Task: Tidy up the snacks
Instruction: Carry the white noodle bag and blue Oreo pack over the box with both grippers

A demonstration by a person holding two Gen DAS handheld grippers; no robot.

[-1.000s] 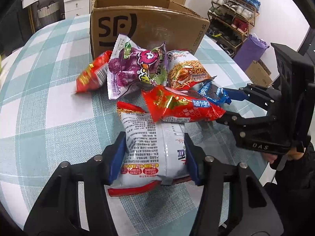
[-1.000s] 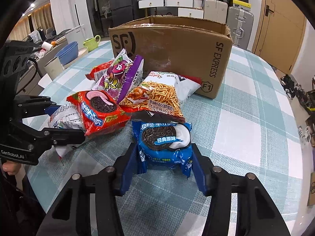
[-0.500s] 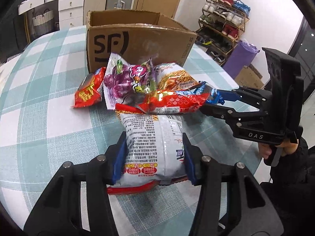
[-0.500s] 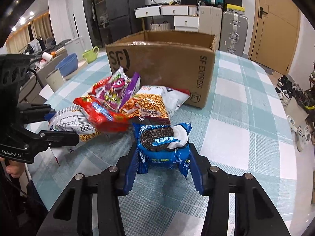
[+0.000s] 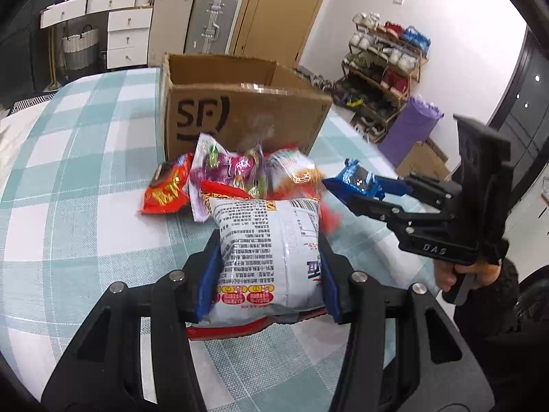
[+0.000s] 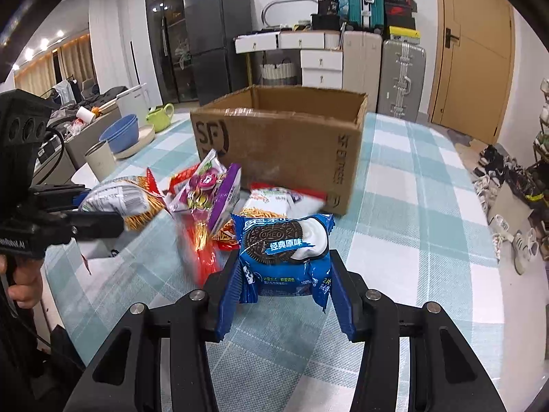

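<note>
My left gripper (image 5: 267,267) is shut on a white snack bag (image 5: 271,250) with printed text and a red bottom edge, lifted off the checked table. My right gripper (image 6: 284,281) is shut on a blue Oreo packet (image 6: 284,247), also raised. Each gripper appears in the other's view: the right gripper (image 5: 360,189) with the blue Oreo packet (image 5: 357,180), the left gripper (image 6: 99,213) with the white snack bag (image 6: 118,201). Between them a pile remains: a purple candy bag (image 6: 209,195), a red packet (image 5: 166,190) and an orange noodle-snack bag (image 6: 274,202). Behind stands an open cardboard box (image 6: 284,147).
The round table carries a teal and white checked cloth (image 6: 411,206). A person's hand (image 5: 459,274) grips the right handle. Off the table's left side are a blue bowl (image 6: 120,132), a green watering can (image 6: 159,116) and a cup (image 6: 99,159). A shoe rack (image 5: 384,65) stands beyond.
Both grippers have risen with their packets, tilting up toward the box. The red cookie packet that lay on the white bag has slid off toward the pile, blurred in motion.
</note>
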